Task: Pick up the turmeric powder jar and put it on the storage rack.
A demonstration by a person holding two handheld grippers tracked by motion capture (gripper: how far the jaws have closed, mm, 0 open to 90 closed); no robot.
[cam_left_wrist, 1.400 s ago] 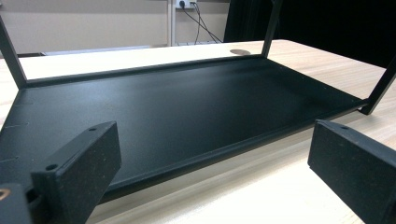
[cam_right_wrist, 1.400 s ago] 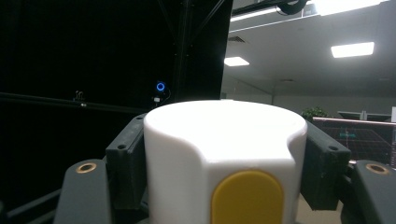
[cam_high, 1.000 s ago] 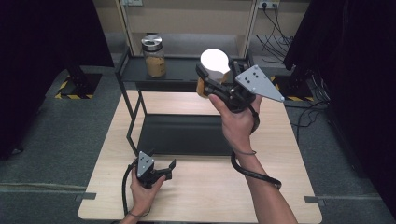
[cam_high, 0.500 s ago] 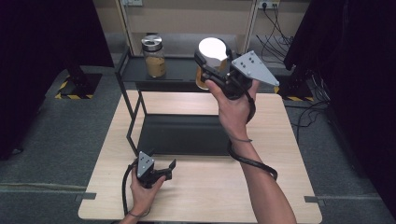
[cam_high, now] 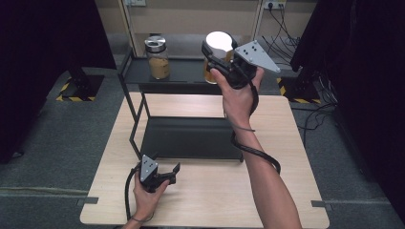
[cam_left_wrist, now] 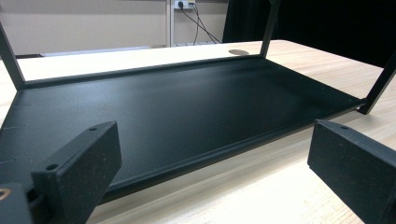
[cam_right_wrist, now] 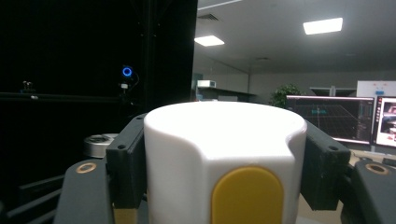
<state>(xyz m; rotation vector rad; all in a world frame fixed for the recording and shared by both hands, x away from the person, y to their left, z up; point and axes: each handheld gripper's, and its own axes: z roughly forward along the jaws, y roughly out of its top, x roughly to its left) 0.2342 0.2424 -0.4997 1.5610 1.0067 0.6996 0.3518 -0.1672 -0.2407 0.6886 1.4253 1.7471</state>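
Note:
My right gripper (cam_high: 219, 54) is shut on the white lid of a jar (cam_high: 218, 40) with amber contents, held in the air over the right part of the black rack's top shelf (cam_high: 184, 76). In the right gripper view the lid (cam_right_wrist: 219, 130), with a yellow oval patch, sits clamped between the jaws of that gripper (cam_right_wrist: 224, 163). My left gripper (cam_high: 174, 173) rests open on the wooden table (cam_high: 239, 200), just in front of the rack's lower shelf (cam_high: 191, 138). The left gripper (cam_left_wrist: 215, 163) holds nothing, and the lower shelf (cam_left_wrist: 177, 107) lies bare ahead of it.
A second jar (cam_high: 158, 58) with a silver lid stands on the top shelf at the left; its lid (cam_right_wrist: 99, 142) shows left of the held jar. Black rack posts rise at the shelf corners. Cables trail on the floor behind.
My right hand has carried the jar farther away, over the top shelf. The left gripper has stayed in place.

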